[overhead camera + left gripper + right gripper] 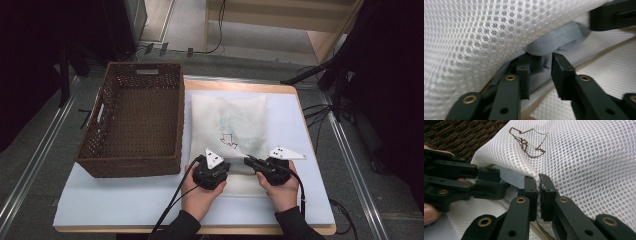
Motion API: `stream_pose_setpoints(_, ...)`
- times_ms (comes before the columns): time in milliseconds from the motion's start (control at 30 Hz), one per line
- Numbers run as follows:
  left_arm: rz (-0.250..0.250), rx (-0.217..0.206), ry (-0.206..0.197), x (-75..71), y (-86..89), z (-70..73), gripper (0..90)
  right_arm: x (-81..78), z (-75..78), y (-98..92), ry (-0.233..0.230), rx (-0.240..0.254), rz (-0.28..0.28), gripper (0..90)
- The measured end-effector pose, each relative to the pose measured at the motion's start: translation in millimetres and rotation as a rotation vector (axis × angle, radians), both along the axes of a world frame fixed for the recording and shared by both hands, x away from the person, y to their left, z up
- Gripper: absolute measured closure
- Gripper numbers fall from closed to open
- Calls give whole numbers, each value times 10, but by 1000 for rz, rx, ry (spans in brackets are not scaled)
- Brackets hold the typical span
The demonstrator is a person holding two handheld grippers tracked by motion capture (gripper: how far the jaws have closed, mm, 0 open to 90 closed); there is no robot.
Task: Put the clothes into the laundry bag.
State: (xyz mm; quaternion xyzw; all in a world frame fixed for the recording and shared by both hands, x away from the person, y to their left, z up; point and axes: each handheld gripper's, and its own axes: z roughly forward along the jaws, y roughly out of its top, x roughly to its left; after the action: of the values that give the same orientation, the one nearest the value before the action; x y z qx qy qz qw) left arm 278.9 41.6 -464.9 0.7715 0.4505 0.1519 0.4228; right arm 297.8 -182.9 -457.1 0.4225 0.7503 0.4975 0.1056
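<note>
One white mesh laundry bag (230, 125) lies flat on the counter (125, 200), just right of one brown wicker basket (135, 120). Two tongs work at the bag's near edge, each held in a hand reaching in from below. The right tongs (538, 186) are clamped on the mesh edge, lifting it. The left tongs (540, 65) stand narrowly parted, with grey fabric (556, 42) between them but not pinched.
</note>
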Motion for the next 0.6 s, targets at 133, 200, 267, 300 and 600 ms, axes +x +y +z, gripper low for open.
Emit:
stream_pose_setpoints(133, 10, -30, -8, -16, 17, 58, 626, 1, -3, 3, -2, -2, -1, 872)
stream_pose_setpoints(200, 25, -27, -8, -2, 2, 56, 628, 0, -1, 4, -2, -2, -1, 871)
stream_pose_setpoints(267, 39, -34, -4, 19, -13, 42, 636, -1, 0, 4, -2, -1, -1, 871)
stream_pose_setpoints(300, 48, -40, -4, 33, -21, 32, 638, 0, -1, 4, -2, -2, -1, 871)
stream_pose_setpoints(600, 63, -16, 50, 186, -167, -59, 873, 3, -5, 3, -3, -2, 1, 871)
